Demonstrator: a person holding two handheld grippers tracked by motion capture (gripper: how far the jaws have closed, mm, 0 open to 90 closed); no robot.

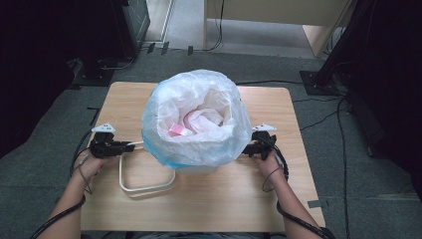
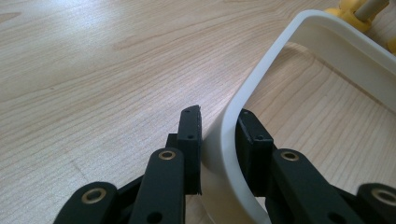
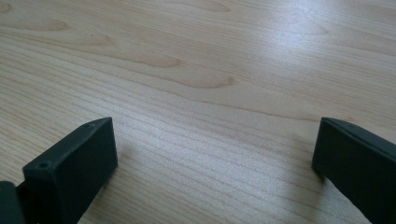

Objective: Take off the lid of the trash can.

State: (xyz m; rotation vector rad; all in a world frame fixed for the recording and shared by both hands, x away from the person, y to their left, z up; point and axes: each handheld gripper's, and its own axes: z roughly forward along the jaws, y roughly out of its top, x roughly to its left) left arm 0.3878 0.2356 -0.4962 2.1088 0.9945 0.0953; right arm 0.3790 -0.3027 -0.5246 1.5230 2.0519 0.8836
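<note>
A white bin lined with a pale plastic bag [image 1: 196,117] stands in the middle of the wooden table [image 1: 278,199]. Pink and white rubbish [image 1: 177,130] lies inside it. A white rounded-square plastic ring [image 1: 144,187] lies flat on the table to the bin's left. My left gripper [image 1: 127,147] is shut on that ring's rim; in the left gripper view the ring [image 2: 280,51] runs between the two black jaws of the left gripper [image 2: 219,126]. My right gripper [image 1: 247,149] sits by the bin's right side, and in its own view the right gripper [image 3: 215,140] stands open over bare wood.
Something yellow [image 2: 348,9] shows past the ring's far corner in the left gripper view. Grey carpet with cables [image 1: 328,117] surrounds the table, and dark stands and furniture sit beyond its far edge.
</note>
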